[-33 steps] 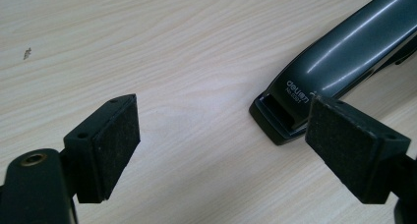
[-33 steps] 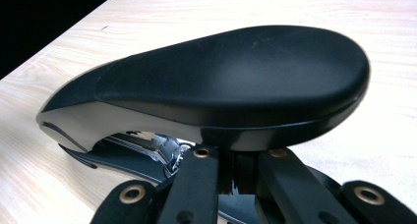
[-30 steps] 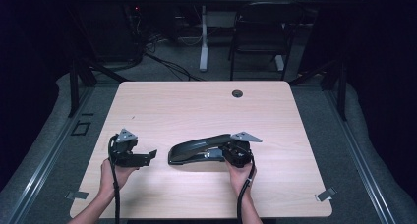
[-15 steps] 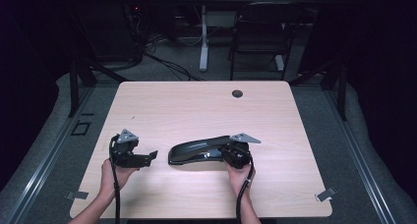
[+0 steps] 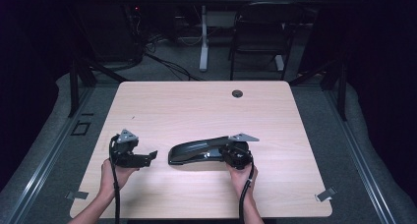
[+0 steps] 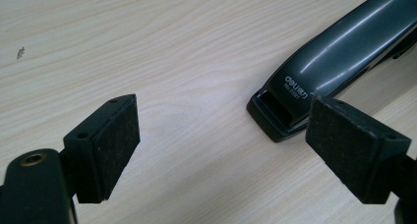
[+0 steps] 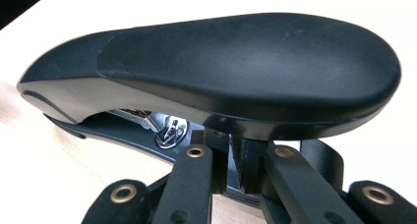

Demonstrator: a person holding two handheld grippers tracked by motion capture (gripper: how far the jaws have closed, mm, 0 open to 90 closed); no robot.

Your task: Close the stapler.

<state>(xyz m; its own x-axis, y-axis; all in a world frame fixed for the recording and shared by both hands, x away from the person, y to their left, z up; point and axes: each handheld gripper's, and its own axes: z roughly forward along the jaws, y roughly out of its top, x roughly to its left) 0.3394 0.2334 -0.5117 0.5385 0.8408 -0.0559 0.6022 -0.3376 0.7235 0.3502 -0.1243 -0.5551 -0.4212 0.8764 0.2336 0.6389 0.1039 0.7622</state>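
Black stapler lying on the pale wood bench, near the front edge and about midway between the left and right edges, long axis roughly parallel to that front edge. White lettering on its nose in the left gripper view: "deli", with a short line of small characters beneath, too fine to read surely.

Right gripper at the stapler's right end, held by the right hand; in the right gripper view, jaws drawn close together under the broad rear of the top arm, clamped on the base there, a bright metal part just ahead of them.

Left gripper toward the front left corner, held by the left hand, pointing at the stapler's nose yet apart from it; jaws spread wide, nothing between the pads but bare wood.

Small dark round grommet near the far edge, right of centre.
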